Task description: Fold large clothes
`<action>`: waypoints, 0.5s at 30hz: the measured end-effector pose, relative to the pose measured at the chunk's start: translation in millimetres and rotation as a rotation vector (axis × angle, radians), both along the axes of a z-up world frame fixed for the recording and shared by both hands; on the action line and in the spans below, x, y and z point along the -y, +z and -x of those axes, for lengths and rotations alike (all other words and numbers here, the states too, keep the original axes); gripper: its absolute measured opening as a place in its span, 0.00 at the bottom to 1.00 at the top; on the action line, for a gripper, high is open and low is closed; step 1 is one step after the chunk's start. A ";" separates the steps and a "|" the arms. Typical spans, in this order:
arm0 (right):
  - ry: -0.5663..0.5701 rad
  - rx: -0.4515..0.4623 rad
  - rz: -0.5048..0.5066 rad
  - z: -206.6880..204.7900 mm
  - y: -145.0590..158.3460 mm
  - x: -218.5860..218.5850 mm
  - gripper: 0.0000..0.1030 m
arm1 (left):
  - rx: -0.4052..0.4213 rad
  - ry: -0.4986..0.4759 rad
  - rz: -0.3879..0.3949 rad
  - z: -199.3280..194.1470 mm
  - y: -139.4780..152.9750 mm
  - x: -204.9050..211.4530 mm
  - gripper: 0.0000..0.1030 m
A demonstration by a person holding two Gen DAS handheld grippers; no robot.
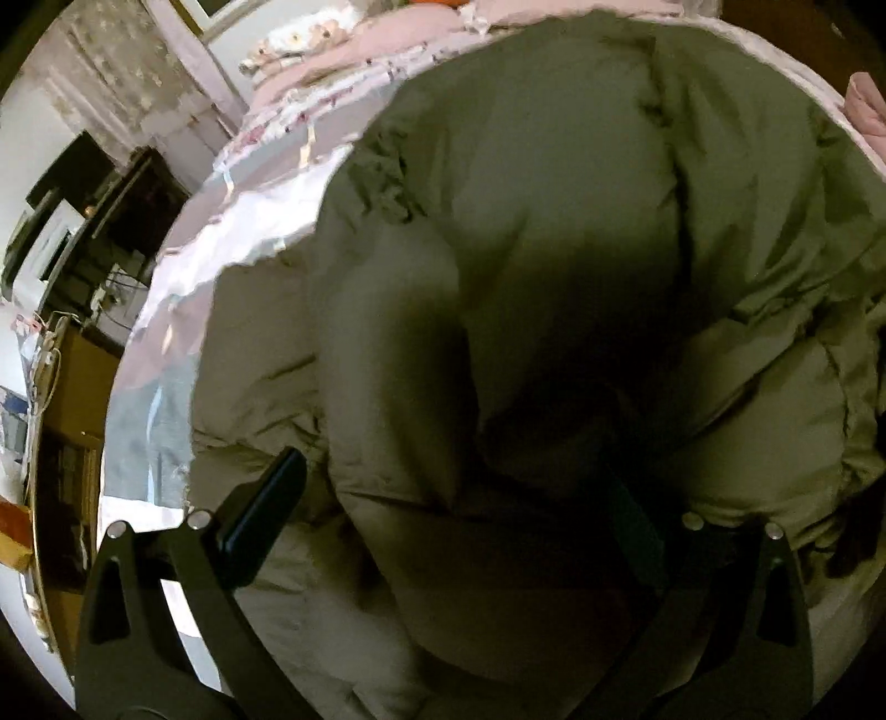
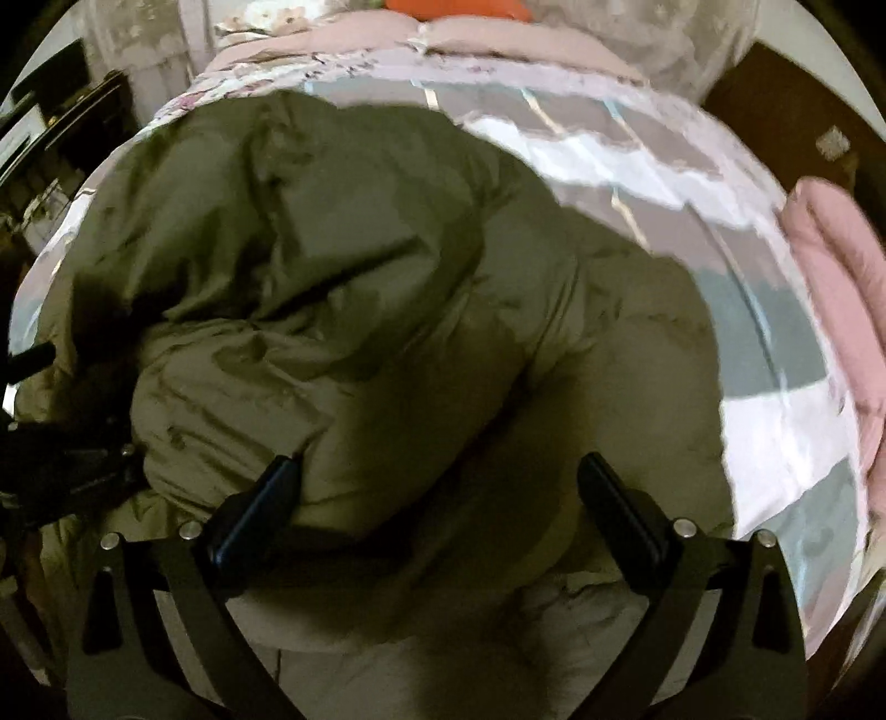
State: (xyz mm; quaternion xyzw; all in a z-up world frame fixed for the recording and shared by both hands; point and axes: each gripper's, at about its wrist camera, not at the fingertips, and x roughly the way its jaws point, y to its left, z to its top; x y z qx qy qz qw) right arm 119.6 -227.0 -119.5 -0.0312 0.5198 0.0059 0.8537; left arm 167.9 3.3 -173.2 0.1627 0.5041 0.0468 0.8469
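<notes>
A puffy olive-green jacket (image 1: 554,194) lies bunched on the bed and fills most of both views. My left gripper (image 1: 454,476) points steeply down onto it with its jaws wide apart. Its left finger (image 1: 266,509) shows clearly, while the right one sits in deep shadow; a thick fold bulges between them and I see no pinch. My right gripper (image 2: 440,482) is open wide just above the jacket (image 2: 332,249). A rounded fold lies between its fingers (image 2: 260,509) without being squeezed. The left gripper's dark frame (image 2: 55,459) shows at that view's left edge.
The bed has a patchwork cover (image 2: 637,149) in pink, white and grey. A folded pink quilt (image 2: 830,288) lies at its right side, with pillows (image 2: 443,33) at the head. Dark furniture (image 1: 138,205) and a wooden cabinet (image 1: 72,387) stand beyond the bed's left edge.
</notes>
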 end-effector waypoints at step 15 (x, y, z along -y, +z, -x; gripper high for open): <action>0.038 -0.166 0.019 5.5 -53.4 -10.2 0.99 | -0.116 0.127 0.178 1.6 -7.6 -55.1 0.98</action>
